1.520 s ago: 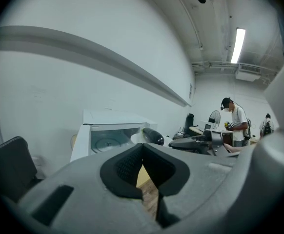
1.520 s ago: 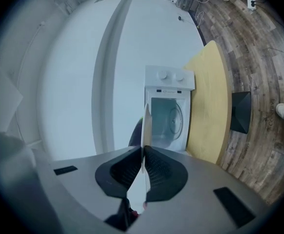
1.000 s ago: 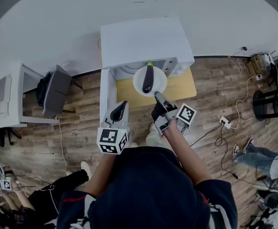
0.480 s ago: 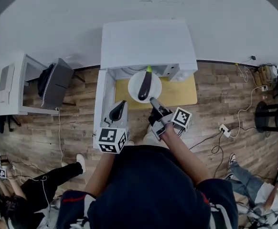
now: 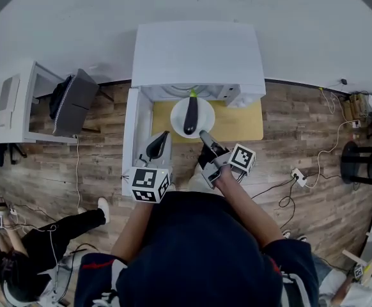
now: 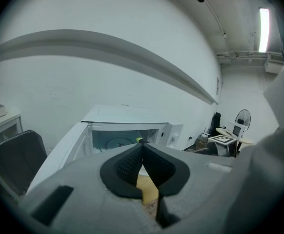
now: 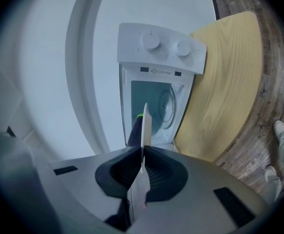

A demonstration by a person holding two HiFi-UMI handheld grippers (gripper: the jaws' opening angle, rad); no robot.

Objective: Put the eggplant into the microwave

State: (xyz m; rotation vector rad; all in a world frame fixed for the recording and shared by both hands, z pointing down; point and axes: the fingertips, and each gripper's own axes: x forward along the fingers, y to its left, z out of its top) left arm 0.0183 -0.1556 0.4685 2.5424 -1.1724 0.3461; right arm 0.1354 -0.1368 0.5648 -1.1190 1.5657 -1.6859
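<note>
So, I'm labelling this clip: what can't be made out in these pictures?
Microwave cavity: head view, hidden under its own top.
Eggplant: right gripper view, mostly behind the edge-on plate.
Plate: left gripper view, mostly hidden by the left gripper.
Microwave label print: right gripper view, too small.

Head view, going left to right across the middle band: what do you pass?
white desk → black chair → left gripper → eggplant on its plate → right gripper → power strip

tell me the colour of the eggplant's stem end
The eggplant stem is yellow-green; head view shows it best.
</note>
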